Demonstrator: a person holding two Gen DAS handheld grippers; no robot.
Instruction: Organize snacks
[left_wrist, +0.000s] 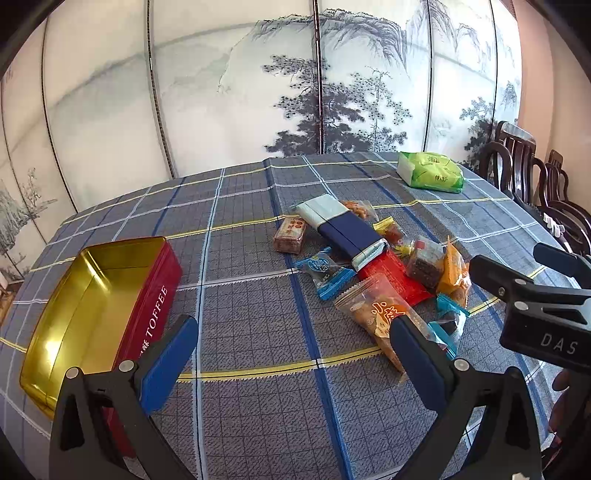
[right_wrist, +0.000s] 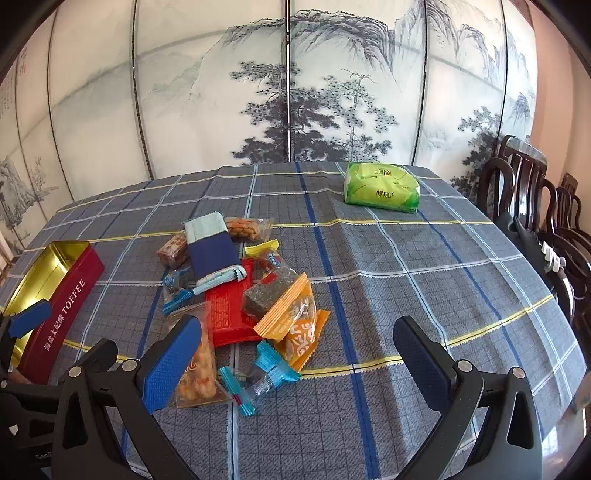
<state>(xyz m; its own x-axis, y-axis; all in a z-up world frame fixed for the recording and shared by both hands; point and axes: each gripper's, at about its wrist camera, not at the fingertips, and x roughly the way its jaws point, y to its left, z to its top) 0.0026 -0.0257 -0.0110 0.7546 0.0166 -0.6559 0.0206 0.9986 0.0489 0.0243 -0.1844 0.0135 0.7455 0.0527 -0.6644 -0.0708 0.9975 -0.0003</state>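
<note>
A pile of wrapped snacks (left_wrist: 373, 258) lies on the checked tablecloth; it also shows in the right wrist view (right_wrist: 251, 291). It holds a navy and pale blue packet (left_wrist: 341, 229), a red packet (right_wrist: 225, 314), orange packets (right_wrist: 291, 314) and small blue-wrapped sweets (right_wrist: 258, 376). An open red TOFFEE tin (left_wrist: 99, 295) with a gold inside stands at the left, empty; it also shows in the right wrist view (right_wrist: 55, 295). My left gripper (left_wrist: 295, 354) is open, between tin and pile. My right gripper (right_wrist: 299, 362) is open, just short of the pile's near edge.
A green tissue pack (right_wrist: 382, 188) lies at the far right of the table (right_wrist: 424, 280). Dark wooden chairs (right_wrist: 535, 206) stand along the right side. A painted folding screen (right_wrist: 288, 92) stands behind the table.
</note>
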